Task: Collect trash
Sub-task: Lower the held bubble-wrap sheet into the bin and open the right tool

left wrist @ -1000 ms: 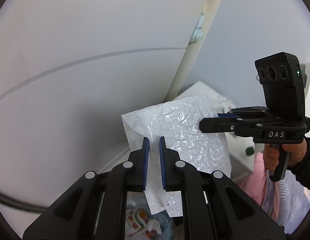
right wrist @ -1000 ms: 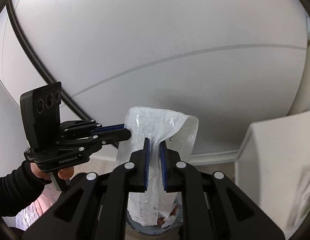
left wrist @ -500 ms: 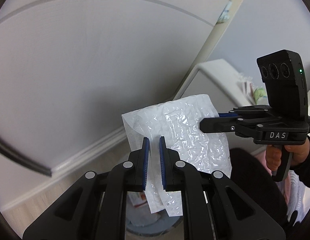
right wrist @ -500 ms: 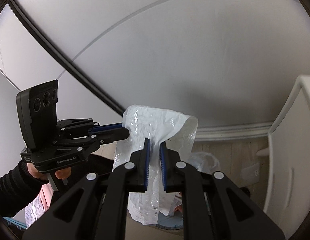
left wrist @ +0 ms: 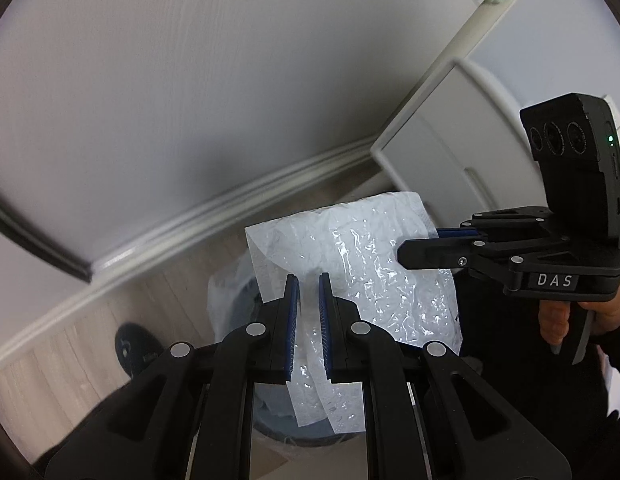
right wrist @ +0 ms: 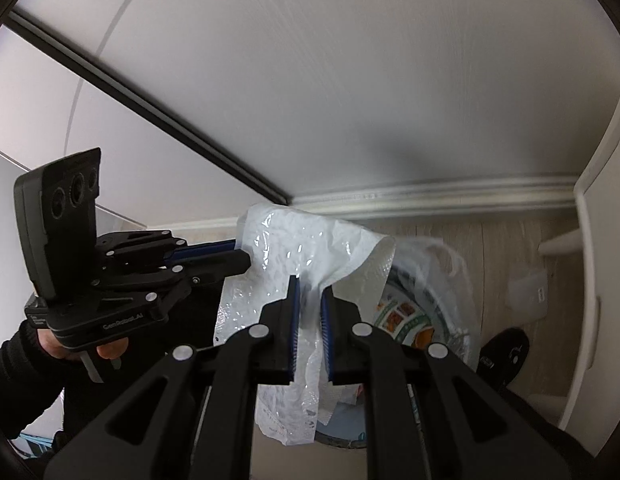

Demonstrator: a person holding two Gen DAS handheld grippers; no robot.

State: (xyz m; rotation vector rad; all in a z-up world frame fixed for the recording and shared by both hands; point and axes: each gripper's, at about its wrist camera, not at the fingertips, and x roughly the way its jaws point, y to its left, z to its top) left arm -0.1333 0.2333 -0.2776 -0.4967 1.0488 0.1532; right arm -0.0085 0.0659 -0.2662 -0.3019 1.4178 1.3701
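Note:
A crinkled sheet of clear bubble wrap (left wrist: 365,264) hangs between both grippers, seen again in the right wrist view as the same bubble wrap (right wrist: 298,252). My left gripper (left wrist: 308,280) is shut on one edge of it. My right gripper (right wrist: 310,282) is shut on the other edge; it also shows in the left wrist view as the right gripper (left wrist: 409,248) pinching the sheet from the side. Right below the sheet stands a bin (right wrist: 425,308) lined with a clear bag, with printed wrappers (right wrist: 405,316) inside.
A white wall and skirting board (right wrist: 429,196) run behind the bin. A white cabinet (left wrist: 441,128) stands at the right. The floor is pale wood (right wrist: 509,248). A dark round object (right wrist: 505,348) lies beside the bin. A person's hand (left wrist: 557,320) holds the right gripper's handle.
Both grippers have come down together with the bubble wrap still pinched between them; the floor, skirting board and bin have risen into view beneath the sheet.

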